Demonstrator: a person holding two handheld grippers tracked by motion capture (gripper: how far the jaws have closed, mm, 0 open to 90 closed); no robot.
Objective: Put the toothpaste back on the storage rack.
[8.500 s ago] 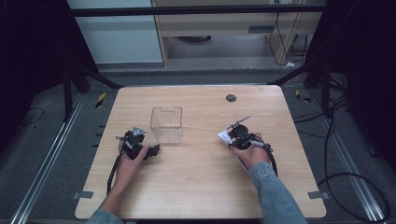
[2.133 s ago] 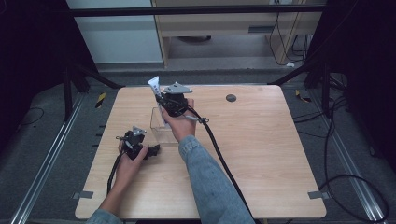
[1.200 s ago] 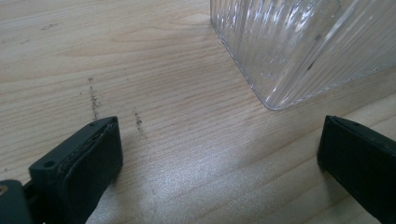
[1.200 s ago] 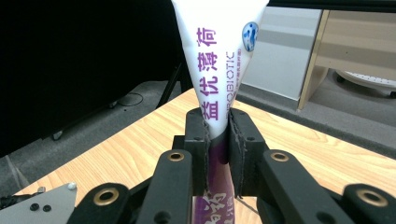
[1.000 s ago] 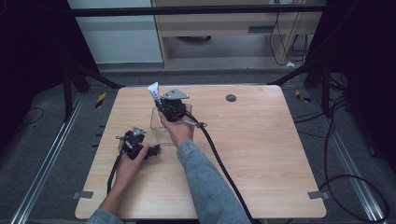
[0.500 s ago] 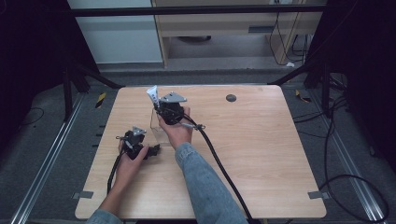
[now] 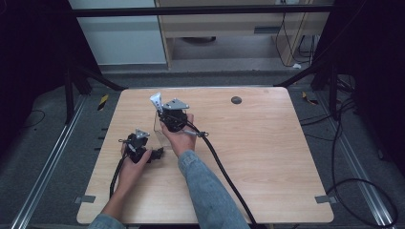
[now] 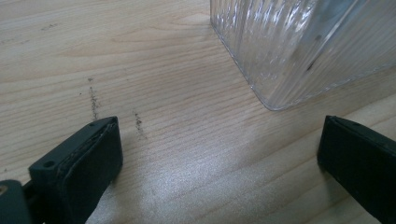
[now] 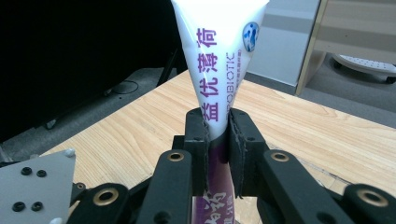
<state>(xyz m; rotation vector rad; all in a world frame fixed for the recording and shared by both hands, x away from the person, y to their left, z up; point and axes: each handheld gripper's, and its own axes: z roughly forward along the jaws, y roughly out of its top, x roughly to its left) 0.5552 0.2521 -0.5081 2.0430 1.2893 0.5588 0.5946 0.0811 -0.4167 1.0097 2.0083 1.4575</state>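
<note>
Right gripper view shows a white-and-purple toothpaste tube [image 9: 219,60] standing lengthwise up out of the right gripper [image 9: 217,135], flat crimped end uppermost, its narrower purple part pinched between the two pads. It hangs above the clear ribbed glass box [image 8: 299,42]. Beside that box on the wooden table [image 7: 267,157], the left gripper [image 8: 219,158] rests with jaws spread, nothing between them.

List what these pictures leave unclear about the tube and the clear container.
- Tube: in the right gripper view its lower end sinks behind the right gripper; cap hidden.
- Clear container: the left gripper view cuts it off at the top and right edges; contents unreadable through ribbed walls.
- High view: hand and gripper cover the container; tube print too small.
</note>
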